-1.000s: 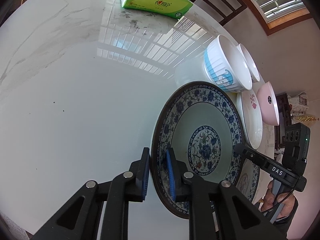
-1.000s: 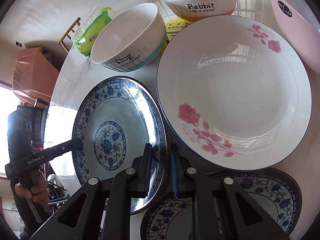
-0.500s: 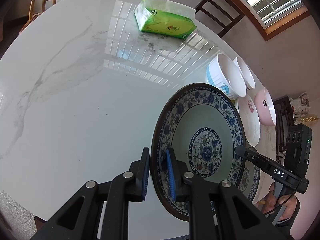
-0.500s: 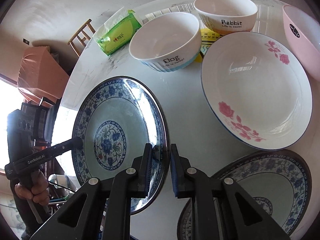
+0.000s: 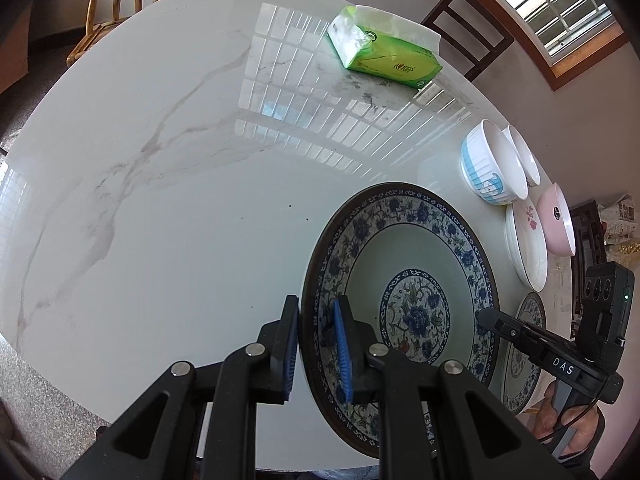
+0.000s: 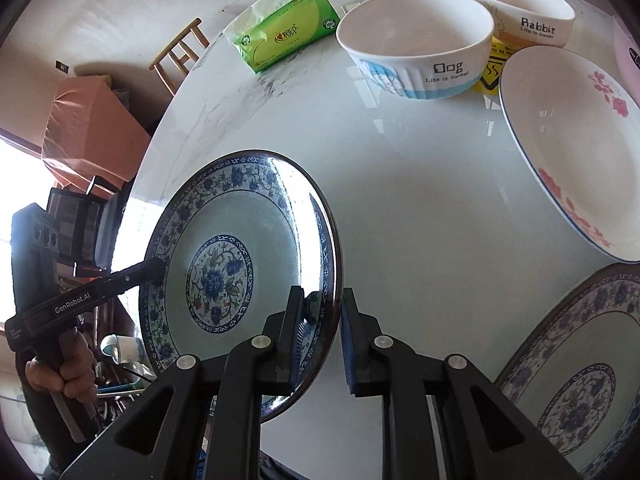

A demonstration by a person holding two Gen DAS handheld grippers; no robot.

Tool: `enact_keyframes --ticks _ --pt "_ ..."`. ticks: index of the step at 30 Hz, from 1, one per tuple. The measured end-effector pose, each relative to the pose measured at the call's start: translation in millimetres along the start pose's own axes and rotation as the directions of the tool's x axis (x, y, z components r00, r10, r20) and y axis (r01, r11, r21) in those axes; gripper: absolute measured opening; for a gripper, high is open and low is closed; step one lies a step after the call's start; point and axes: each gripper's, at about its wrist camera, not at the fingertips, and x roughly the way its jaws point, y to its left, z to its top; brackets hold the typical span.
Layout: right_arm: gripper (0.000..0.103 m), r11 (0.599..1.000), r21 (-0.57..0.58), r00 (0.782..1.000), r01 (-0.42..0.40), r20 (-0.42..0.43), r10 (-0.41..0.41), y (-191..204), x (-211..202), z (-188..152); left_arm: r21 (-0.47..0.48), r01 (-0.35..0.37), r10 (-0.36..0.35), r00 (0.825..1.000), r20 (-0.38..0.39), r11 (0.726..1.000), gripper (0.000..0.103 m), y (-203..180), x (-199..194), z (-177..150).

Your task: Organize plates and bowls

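- Step in hand: carrying. A round blue-and-white floral porcelain plate is held in the air over the white marble tabletop, tilted, one gripper on each side of its rim.
- Left gripper: jaws nearly together, pinching the plate's rim, one blue pad on the patterned face, the other behind.
- Right gripper: same, jaws clamped on the opposite rim. Its black finger tip shows at the plate's far rim in the left wrist view; a hand grips its handle.
- Plate hangs over the open middle of the tabletop, clear of the other dishes.
- Along the tabletop's edge on the right-gripper side: a second blue-and-white floral plate, a white plate with pink roses, a white bowl lettered "Dog" with a blue band, a white bowl lettered "Rabbit", a pink bowl.
- Green tissue pack sits near the far edge, not part of the job.
- Judgement: plates are being gathered; this one likely belongs with its matching twin.
- Next move calls for both hands travelling together, levelling the plate, lowering it flat, then releasing both rims at once. Uneven release risks a tip or a clatter.
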Motion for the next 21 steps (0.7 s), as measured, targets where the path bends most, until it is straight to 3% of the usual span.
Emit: enact_keyframes --ticks 21 --pt "0.017 1.0 0.028 1.0 0.01 -0.018 -0.01 -2.2 16.2 -13.7 -0.016 0.003 -0.004 1.0 -0.021 1.0 0.019 14.2 17.0 -5.5"
